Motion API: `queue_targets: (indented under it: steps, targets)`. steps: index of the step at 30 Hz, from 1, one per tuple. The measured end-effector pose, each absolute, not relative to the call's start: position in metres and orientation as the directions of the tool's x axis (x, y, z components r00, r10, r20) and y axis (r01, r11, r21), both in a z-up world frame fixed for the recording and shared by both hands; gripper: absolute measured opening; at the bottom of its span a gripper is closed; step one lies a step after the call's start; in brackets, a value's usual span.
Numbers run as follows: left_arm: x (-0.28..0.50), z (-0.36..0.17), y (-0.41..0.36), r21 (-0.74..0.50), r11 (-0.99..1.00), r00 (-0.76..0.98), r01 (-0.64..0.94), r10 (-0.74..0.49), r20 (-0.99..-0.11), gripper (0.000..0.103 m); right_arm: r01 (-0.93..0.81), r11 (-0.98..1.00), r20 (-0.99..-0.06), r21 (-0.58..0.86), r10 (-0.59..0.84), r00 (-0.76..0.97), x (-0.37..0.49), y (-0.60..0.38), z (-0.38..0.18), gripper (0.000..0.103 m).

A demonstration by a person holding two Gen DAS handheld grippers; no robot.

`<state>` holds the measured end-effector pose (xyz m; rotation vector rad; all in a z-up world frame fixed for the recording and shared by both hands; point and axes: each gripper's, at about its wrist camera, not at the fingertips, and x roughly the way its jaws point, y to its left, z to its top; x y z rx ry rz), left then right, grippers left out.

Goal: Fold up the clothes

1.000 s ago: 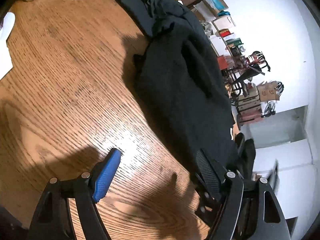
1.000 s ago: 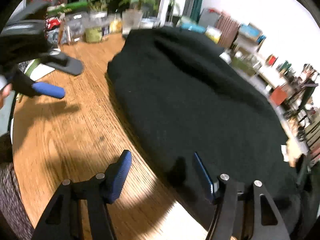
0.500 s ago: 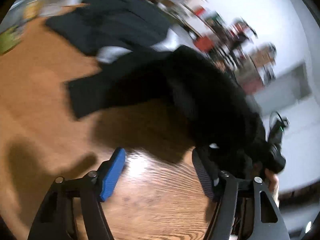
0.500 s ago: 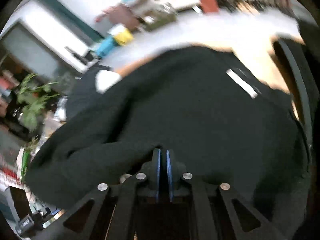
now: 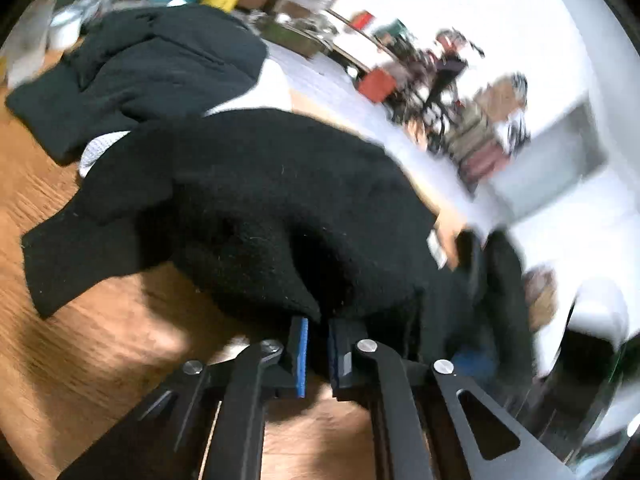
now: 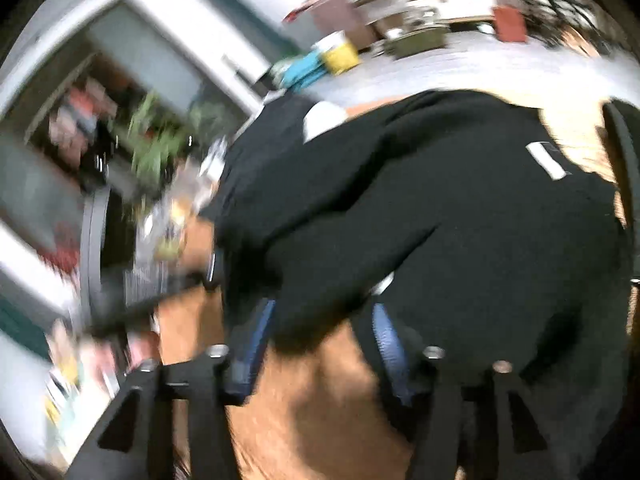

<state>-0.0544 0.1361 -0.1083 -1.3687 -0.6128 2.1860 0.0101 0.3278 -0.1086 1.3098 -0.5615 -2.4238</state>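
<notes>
- Currently, the left gripper (image 5: pixel 317 338) is clamped on the near edge of the black garment (image 5: pixel 280 208); a narrow strip of fabric is pinched between the blue pads (image 5: pixel 301 356), which stand almost together.
- In the left wrist view the garment is seen draped in a mound from the pinch point down onto the wooden table (image 5: pixel 80 344), with one flat corner laid out on the wood to the left.
- A second dark garment (image 5: pixel 160 64) is seen lying further back on the table, with a bit of white cloth (image 5: pixel 98 150) between the two.
- The right gripper (image 6: pixel 320 344) is spread apart; its blue pads (image 6: pixel 386 348) are set wide, and a fold of the black garment (image 6: pixel 440 220) hangs down between them.
- Whether that fold is touched by either right pad cannot be told: the frame is motion-blurred.
- A white label (image 6: pixel 548 160) is visible on the garment's upper surface in the right wrist view.
- Bare table (image 6: pixel 312 408) is seen below the right gripper's fingers.
- The background is a cluttered room, blurred in both views; a yellow container (image 6: pixel 340 54) is made out beyond the table.
</notes>
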Motion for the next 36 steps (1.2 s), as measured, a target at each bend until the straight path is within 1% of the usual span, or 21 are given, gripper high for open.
queue_targets:
  steps: [3,5,7,8,9,10,11,12,13,14,15,16,17,18,20,25,27,29,32,34,36]
  targets:
    - [-0.052,-0.091,0.133,-0.597,-0.78,-0.408,-0.186,0.615,-0.675,0.006,0.132,-0.932,-0.75,0.337,-0.351,-0.561,0.015,0.285,-0.106,0.07]
    - [-0.05,-0.078,0.135,-0.586,-0.781,-0.418,-0.218,0.617,-0.667,0.006,0.154,-0.955,-0.726,0.254,-0.294,-0.622,0.02,0.268,-0.098,0.072]
    - [-0.048,-0.064,0.136,-0.571,-0.783,-0.431,-0.247,0.617,-0.659,0.006,0.18,-0.971,-0.708,0.159,-0.239,-0.664,0.017,0.246,-0.092,0.082]
    - [-0.048,-0.059,0.136,-0.571,-0.782,-0.437,-0.251,0.618,-0.654,0.006,0.183,-0.976,-0.715,0.117,-0.211,-0.667,0.011,0.236,-0.092,0.081]
    - [-0.048,-0.056,0.135,-0.574,-0.78,-0.441,-0.251,0.62,-0.649,0.006,0.183,-0.979,-0.72,0.086,-0.188,-0.667,0.004,0.229,-0.093,0.071]
    - [-0.048,-0.052,0.134,-0.576,-0.777,-0.445,-0.252,0.622,-0.644,0.006,0.173,-0.978,-0.729,0.113,-0.2,-0.654,-0.004,0.232,-0.092,0.032]
    - [-0.046,-0.048,0.129,-0.577,-0.776,-0.454,-0.256,0.623,-0.637,0.006,0.162,-0.977,-0.738,0.14,-0.212,-0.641,-0.012,0.236,-0.092,0.012]
    - [-0.042,-0.045,0.123,-0.577,-0.775,-0.465,-0.26,0.624,-0.628,0.006,0.151,-0.974,-0.746,0.167,-0.225,-0.627,-0.02,0.239,-0.092,0.006]
    - [-0.039,-0.042,0.117,-0.576,-0.773,-0.476,-0.265,0.624,-0.619,0.007,0.14,-0.97,-0.75,0.198,-0.242,-0.616,-0.024,0.244,-0.089,0.006]
    - [-0.035,-0.041,0.111,-0.594,-0.757,-0.479,-0.273,0.642,-0.598,0.015,0.139,-0.958,-0.735,0.25,-0.281,-0.617,-0.014,0.252,-0.076,0.006]
    - [-0.03,-0.041,0.105,-0.617,-0.735,-0.479,-0.282,0.664,-0.574,0.035,0.154,-0.946,-0.71,0.286,-0.317,-0.629,-0.014,0.26,-0.06,0.005]
    - [-0.024,-0.042,0.095,-0.66,-0.69,-0.47,-0.299,0.708,-0.527,0.049,0.168,-0.932,-0.685,0.321,-0.351,-0.639,-0.014,0.269,-0.045,0.005]
    - [-0.017,-0.043,0.083,-0.705,-0.634,-0.456,-0.317,0.754,-0.472,0.071,0.178,-0.92,-0.673,0.349,-0.378,-0.635,-0.012,0.275,-0.036,0.006]
    - [-0.011,-0.044,0.072,-0.747,-0.574,-0.442,-0.335,0.796,-0.414,0.072,0.182,-0.912,-0.673,0.367,-0.395,-0.625,-0.013,0.278,-0.027,0.006]
    - [0.009,-0.044,0.056,-0.745,-0.53,-0.457,-0.405,0.823,-0.337,0.072,0.187,-0.896,-0.67,0.403,-0.428,-0.606,-0.016,0.284,-0.008,0.005]
    - [0.058,-0.047,0.051,-0.587,-0.635,-0.566,-0.502,0.755,-0.332,0.071,0.201,-0.877,-0.655,0.437,-0.464,-0.596,-0.012,0.281,0.016,0.005]
    - [0.072,-0.047,0.06,-0.521,-0.664,-0.571,-0.537,0.74,-0.355,0.067,0.205,-0.878,-0.658,0.433,-0.463,-0.594,-0.012,0.275,0.019,0.005]
    - [0.091,-0.046,0.079,-0.391,-0.702,-0.584,-0.595,0.712,-0.391,0.066,0.199,-0.878,-0.667,0.436,-0.463,-0.584,-0.008,0.271,0.02,0.005]
    - [0.102,-0.046,0.101,-0.265,-0.729,-0.605,-0.632,0.677,-0.419,0.066,0.203,-0.883,-0.682,0.423,-0.458,-0.57,-0.005,0.267,0.02,0.005]
    - [0.093,-0.052,0.112,-0.228,-0.757,-0.619,-0.612,0.638,-0.458,0.065,0.21,-0.89,-0.69,0.404,-0.447,-0.569,0.0,0.262,0.023,0.005]
    - [0.081,-0.057,0.119,-0.234,-0.761,-0.601,-0.605,0.629,-0.493,0.058,0.221,-0.898,-0.698,0.38,-0.435,-0.569,0.005,0.258,0.026,0.005]
